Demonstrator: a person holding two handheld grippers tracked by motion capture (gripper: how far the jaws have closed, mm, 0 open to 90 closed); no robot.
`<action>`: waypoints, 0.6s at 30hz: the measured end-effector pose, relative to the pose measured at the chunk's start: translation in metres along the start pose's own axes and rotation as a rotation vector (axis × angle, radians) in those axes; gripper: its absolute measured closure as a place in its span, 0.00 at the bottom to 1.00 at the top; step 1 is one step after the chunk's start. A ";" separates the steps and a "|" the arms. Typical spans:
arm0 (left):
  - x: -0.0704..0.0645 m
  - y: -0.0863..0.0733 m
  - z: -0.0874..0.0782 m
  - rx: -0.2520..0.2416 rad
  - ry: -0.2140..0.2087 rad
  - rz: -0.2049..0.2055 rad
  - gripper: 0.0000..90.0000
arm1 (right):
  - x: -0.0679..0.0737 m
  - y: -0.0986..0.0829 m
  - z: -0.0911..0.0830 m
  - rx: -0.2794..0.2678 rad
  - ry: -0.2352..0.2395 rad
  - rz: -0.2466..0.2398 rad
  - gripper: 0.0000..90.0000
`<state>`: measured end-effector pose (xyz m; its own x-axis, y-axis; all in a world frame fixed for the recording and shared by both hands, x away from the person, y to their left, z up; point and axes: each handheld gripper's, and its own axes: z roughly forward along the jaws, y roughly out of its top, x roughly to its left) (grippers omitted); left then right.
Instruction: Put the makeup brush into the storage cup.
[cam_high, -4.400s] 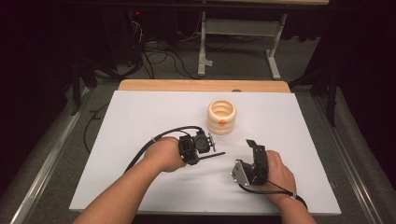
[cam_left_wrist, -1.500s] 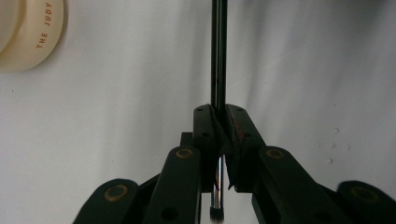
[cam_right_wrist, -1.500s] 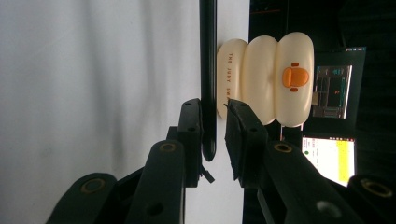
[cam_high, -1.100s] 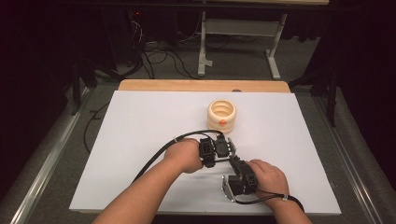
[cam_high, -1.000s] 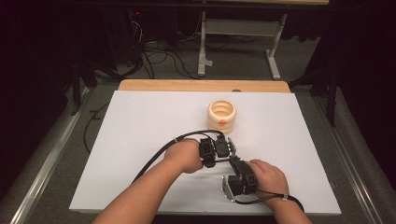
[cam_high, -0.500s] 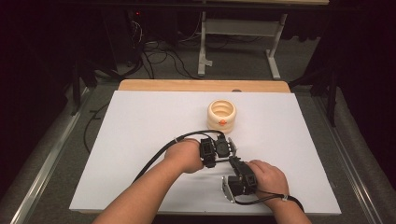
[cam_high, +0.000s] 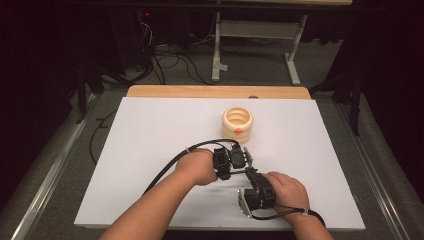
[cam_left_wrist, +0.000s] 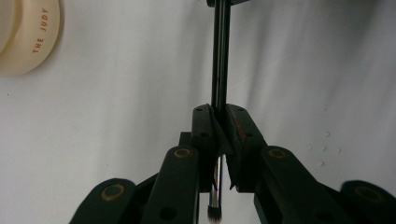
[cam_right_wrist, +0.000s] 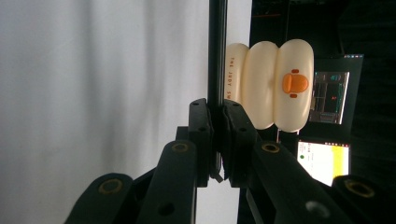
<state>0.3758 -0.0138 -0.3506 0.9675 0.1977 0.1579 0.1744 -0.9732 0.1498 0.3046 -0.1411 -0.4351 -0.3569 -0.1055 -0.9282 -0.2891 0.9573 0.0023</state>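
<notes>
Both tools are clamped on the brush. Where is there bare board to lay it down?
The white board is bare left of the left tool, and right of the cream ridged holder out to its edge. It is crowded in the middle: left and right tool share the thin brush close before the holder.

My left gripper (cam_high: 239, 159) and right gripper (cam_high: 254, 176) sit close together, both sets of jaws clamped tight, my forearms reaching forward from below.

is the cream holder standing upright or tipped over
Upright: the cream holder stands on the white table with its open mouth facing up in the high view.
</notes>
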 end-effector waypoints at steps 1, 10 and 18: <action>0.000 0.000 0.000 0.000 0.000 -0.002 0.90 | 0.003 0.000 -0.001 0.020 0.007 0.042 0.95; 0.002 -0.004 0.001 0.023 -0.021 -0.020 0.69 | 0.003 -0.001 -0.001 0.033 0.008 0.041 0.95; 0.005 -0.009 0.001 0.040 -0.053 -0.037 0.45 | 0.000 -0.001 -0.001 0.042 0.010 0.015 0.95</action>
<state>0.3793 -0.0037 -0.3520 0.9685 0.2279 0.1007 0.2162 -0.9696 0.1149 0.3039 -0.1427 -0.4343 -0.3695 -0.0940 -0.9245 -0.2466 0.9691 0.0000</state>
